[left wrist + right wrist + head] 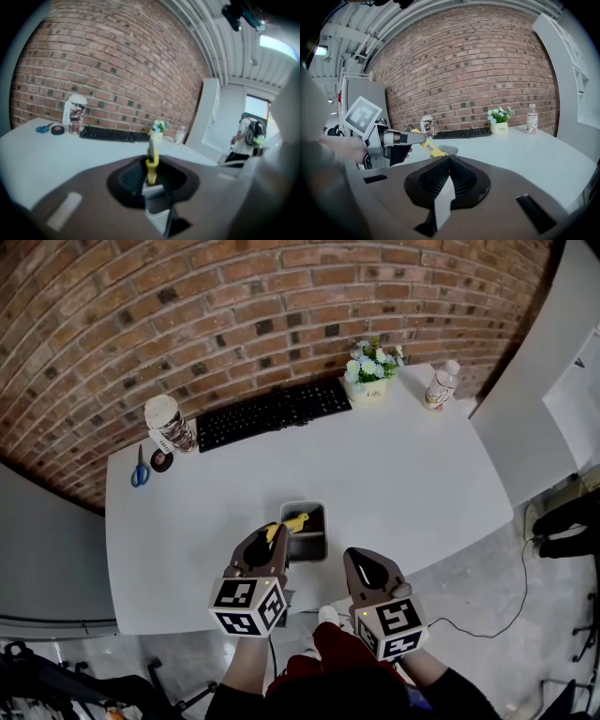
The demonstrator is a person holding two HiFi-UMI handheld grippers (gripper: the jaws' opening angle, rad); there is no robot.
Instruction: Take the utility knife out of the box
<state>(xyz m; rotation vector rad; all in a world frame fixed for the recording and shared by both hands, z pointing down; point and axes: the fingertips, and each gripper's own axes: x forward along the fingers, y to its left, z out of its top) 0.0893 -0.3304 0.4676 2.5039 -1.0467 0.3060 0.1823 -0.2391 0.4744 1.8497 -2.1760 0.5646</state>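
My left gripper (272,532) is shut on the yellow utility knife (292,521) and holds it just over the left rim of the small grey box (319,542) near the table's front edge. In the left gripper view the knife (151,165) stands upright between the jaws, its dark end pointing away from me. The right gripper view shows the left gripper (408,137) with the knife (428,148) slanting down toward the box (449,151). My right gripper (359,557) hovers to the right of the box, shut with nothing in it (449,161).
At the table's far side are a black keyboard (272,413), a flower pot (372,376) and a bottle (441,383). A patterned cup (169,424), a tape roll (161,460) and blue scissors (140,470) are at the far left. A person stands far off (246,138).
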